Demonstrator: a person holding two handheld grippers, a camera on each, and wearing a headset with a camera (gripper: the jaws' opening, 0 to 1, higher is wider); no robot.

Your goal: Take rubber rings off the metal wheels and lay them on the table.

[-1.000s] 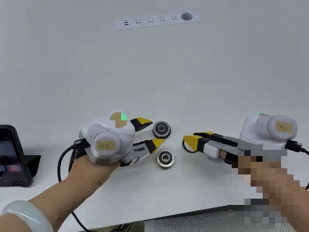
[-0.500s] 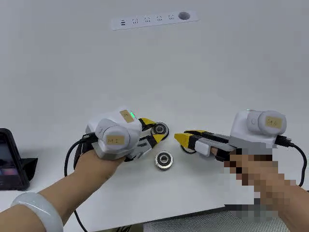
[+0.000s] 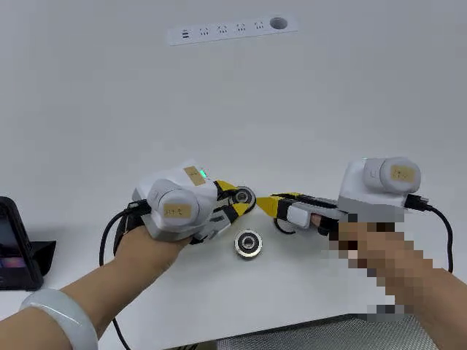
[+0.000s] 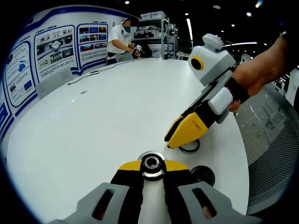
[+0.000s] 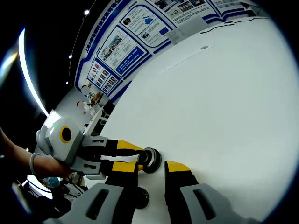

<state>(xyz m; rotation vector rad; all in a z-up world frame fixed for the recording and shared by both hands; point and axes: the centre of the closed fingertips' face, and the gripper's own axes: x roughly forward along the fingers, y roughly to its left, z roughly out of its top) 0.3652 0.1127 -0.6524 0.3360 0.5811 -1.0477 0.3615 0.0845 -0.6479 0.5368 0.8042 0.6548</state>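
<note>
Yellow tips mark both claws, which meet nose to nose over the white worktop [image 3: 314, 124]. The left claw [image 3: 233, 198] is clamped on a small metal wheel [image 4: 152, 164], one jaw on each side of its rim. In the left gripper view the wheel's bright hub faces the camera, sitting right at the fingertips. Whether a rubber band is on this wheel, I cannot tell.

The right claw [image 3: 271, 205] points at that wheel from the opposite side, its tips just beside it. In the right gripper view its jaws stand a narrow way apart with nothing between them (the gripped wheel sits just ahead of the gap).

A black rubber ring [image 4: 190, 148] lies flat on the worktop directly beneath the right claw's tip. In the head view it shows as a thin dark loop under the jaws. A second wheel [image 3: 249, 243] rests on the worktop nearer the person, just below the two claws and touching neither. Its outer edge is dark around a metal centre.

Far back on the worktop lies a white power strip [image 3: 232, 29]. A dark screen on a stand [image 3: 13, 244] sits at the left edge. The person's left wrist wears a pale bangle [image 3: 55, 321].
</note>
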